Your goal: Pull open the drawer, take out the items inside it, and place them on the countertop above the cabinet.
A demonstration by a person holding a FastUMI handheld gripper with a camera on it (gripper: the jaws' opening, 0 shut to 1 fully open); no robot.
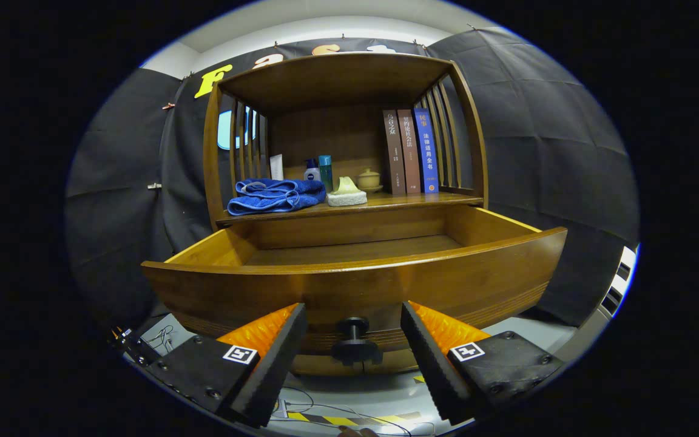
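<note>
Two fingers of my gripper (354, 349) stand spread wide apart, holding nothing, with the small dark round knob (355, 343) of the drawer sitting in the gap between them, touching neither finger. That knob juts from the curved front panel of the brown wooden drawer (355, 285), which is pulled out toward me, just ahead of my fingertips. Beyond the front panel I can see down onto part of the drawer's bare wooden floor; the near part of the inside is hidden behind the panel, so I cannot tell what lies there.

Above and beyond the drawer is the countertop of the brown wooden cabinet (422, 199), roofed by a shelf with slatted sides. On it, beyond my left finger, lies a folded blue towel (275, 195). Just beside the towel, toward the middle, rests a pale yellow-green object on a white pad (346, 193); its exact kind is unclear to me. Behind these stand a white bottle with a blue cap (311, 170) and a teal cylindrical bottle (325, 171), close together, and a small beige lidded pot (368, 179) a little to their right. Beyond my right finger three upright books (410, 152), two brown and one blue, lean against the cabinet's slatted side.
</note>
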